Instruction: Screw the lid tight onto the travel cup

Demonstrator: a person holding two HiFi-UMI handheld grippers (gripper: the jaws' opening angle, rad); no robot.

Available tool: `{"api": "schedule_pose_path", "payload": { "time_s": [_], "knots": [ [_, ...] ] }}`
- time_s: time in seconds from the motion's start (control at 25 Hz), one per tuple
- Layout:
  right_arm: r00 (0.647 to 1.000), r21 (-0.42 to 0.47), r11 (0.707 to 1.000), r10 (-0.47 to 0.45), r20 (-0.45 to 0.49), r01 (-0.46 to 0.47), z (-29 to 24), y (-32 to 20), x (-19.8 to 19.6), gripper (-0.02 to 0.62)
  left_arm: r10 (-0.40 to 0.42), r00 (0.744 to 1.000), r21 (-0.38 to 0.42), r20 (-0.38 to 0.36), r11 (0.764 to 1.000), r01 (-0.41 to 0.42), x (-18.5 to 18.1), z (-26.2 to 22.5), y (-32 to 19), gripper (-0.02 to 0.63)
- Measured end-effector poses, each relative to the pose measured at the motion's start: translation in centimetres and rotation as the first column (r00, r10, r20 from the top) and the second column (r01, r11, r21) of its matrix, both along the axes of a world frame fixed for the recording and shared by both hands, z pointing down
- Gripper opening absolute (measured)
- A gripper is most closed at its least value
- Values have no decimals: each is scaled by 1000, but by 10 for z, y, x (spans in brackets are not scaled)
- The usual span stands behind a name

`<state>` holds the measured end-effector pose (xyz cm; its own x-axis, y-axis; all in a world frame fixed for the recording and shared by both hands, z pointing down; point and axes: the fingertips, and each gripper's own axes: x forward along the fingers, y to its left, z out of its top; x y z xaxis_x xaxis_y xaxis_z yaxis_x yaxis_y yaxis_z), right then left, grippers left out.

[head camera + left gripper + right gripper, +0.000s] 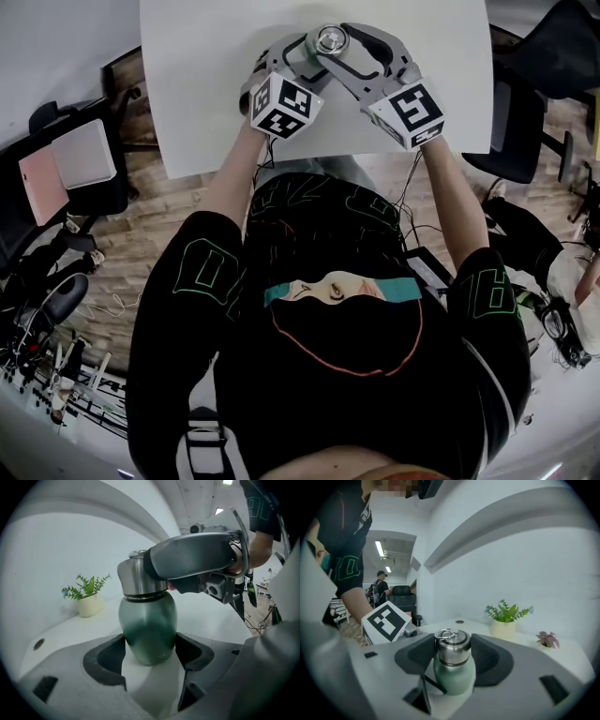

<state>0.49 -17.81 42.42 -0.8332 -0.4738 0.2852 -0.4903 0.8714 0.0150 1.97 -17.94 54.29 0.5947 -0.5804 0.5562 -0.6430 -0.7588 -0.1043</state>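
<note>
The steel lid already sits on the green travel cup. From 7 o'clock, the left gripper has its fingers clamped on the body. From 4 o'clock, the right gripper has its fingers clenched on the lid. Final tightening likely remains.

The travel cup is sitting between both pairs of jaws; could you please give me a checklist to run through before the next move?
1. Is the travel cup upright on the table: ok.
2. Do the jaws of the left gripper meet the green body on both sides: ok.
3. Are the jaws of the right gripper closed on the steel lid: ok.
4. Does the lid sit level on the neck: ok.
5. Is the lid fully tight: cannot tell.
6. Is the potted plant well clear of both grippers: ok.
</note>
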Motion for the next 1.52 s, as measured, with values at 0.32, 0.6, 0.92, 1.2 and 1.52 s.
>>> {"api": "schedule_pose_path", "payload": {
  "time_s": [0.32, 0.6, 0.92, 1.2, 1.52],
  "knots": [
    [936, 69, 933, 352, 11, -352, 3, -2, -2, 245, -30, 1000, 5, -10, 1000, 30, -5, 3, -1, 342],
    [952, 61, 951, 305, -33, -302, 5, -1, -3, 247, -53, 998, 3, -22, 999, 53, -5, 3, -3, 341],
    [995, 45, 998, 43, -85, -39, 2, 10, 2, 288, -37, 999, -6, -26, 999, 37, -3, 3, -2, 339],
    [983, -47, 984, -176, -56, 174, 1, 5, 7, 253, -17, 999, -17, -35, 1000, 17, 0, 3, -2, 337],
    [941, -101, 937, -338, -30, 334, 1, -3, 1, 249, 25, 999, -37, -35, 999, -26, -3, 4, -1, 336]
  ]
}}
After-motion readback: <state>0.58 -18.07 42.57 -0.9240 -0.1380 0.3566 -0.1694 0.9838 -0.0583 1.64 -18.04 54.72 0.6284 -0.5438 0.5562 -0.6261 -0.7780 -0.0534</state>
